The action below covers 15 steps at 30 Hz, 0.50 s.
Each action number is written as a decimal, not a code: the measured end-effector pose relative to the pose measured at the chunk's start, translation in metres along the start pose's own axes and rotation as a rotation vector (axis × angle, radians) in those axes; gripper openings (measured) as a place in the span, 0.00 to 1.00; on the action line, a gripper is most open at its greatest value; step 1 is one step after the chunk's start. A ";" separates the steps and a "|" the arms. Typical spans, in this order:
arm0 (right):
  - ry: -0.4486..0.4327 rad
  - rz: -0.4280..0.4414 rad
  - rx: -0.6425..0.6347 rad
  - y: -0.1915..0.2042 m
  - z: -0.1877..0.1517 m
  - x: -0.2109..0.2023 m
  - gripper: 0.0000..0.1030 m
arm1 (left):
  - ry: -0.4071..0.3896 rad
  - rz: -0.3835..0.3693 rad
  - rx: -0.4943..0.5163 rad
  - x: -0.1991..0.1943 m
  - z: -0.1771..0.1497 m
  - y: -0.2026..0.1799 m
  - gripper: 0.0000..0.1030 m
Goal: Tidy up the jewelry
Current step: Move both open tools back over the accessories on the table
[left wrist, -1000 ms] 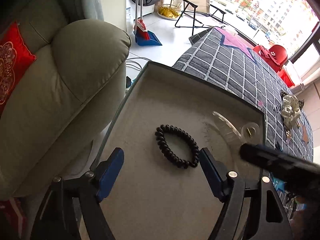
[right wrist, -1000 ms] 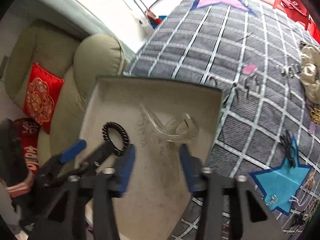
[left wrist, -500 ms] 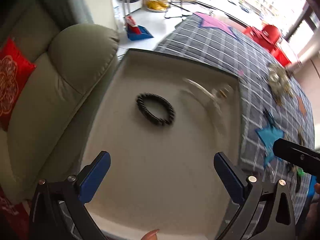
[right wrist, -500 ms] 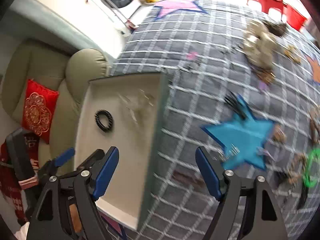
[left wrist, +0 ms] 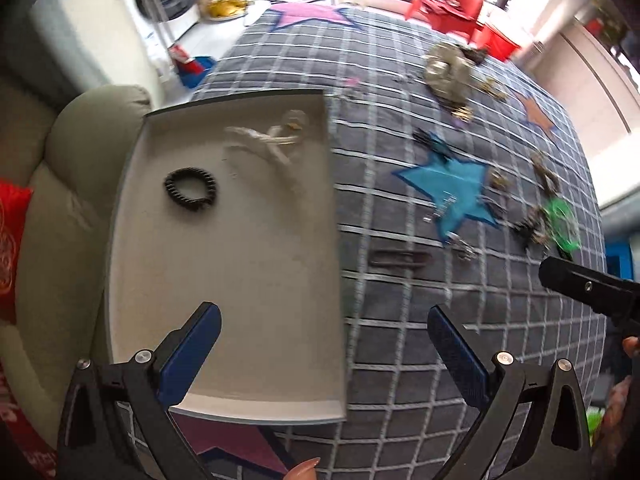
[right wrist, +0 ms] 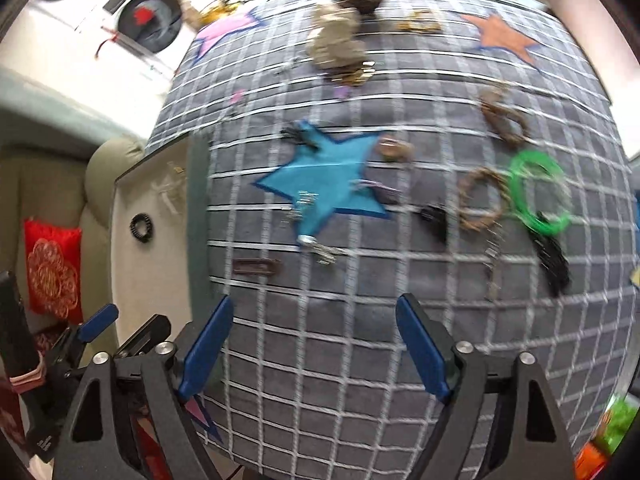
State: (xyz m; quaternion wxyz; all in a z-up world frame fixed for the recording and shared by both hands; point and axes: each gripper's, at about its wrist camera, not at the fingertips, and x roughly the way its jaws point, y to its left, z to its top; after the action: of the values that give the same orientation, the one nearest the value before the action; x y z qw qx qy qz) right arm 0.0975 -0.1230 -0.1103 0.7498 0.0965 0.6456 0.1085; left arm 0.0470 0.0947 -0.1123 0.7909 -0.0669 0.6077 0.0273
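Observation:
A shallow grey tray (left wrist: pixel 240 280) lies on the left of a grey checked cloth (left wrist: pixel 400 320). A black coil hair tie (left wrist: pixel 190 189) and a clear hair clip (left wrist: pixel 276 136) lie in it. My left gripper (left wrist: pixel 326 350) is open and empty, above the tray's near right edge. My right gripper (right wrist: pixel 314 346) is open and empty over bare cloth. A brown hair clip (right wrist: pixel 256 267) lies just beyond it; it also shows in the left wrist view (left wrist: pixel 398 258). A green ring (right wrist: pixel 538 192), a woven bracelet (right wrist: pixel 482 200) and black clips (right wrist: pixel 554 258) lie at the right.
A blue star patch (right wrist: pixel 324 184) holds several small metal pieces. A beige scrunchie (right wrist: pixel 336 44) lies far back. A beige sofa (left wrist: pixel 68 184) with a red cushion (right wrist: pixel 52 272) stands left of the tray.
Both grippers have pulled back and swung right, away from the tray and towards the cloth. The hair tie and clear clip stay in the tray. Both grippers stay open.

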 end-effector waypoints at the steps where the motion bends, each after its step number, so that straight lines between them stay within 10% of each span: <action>1: -0.013 -0.005 0.026 -0.009 -0.004 -0.005 0.93 | 0.001 -0.004 0.013 -0.001 0.000 -0.005 1.00; 15: -0.051 -0.082 0.204 -0.087 -0.049 -0.025 1.00 | 0.040 -0.001 0.136 0.007 -0.007 -0.045 1.00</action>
State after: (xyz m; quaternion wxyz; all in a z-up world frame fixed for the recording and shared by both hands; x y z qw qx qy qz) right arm 0.0490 -0.2135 -0.1184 0.7561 0.1487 0.6372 0.0090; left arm 0.0480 0.0492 -0.1170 0.7813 -0.0138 0.6238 -0.0158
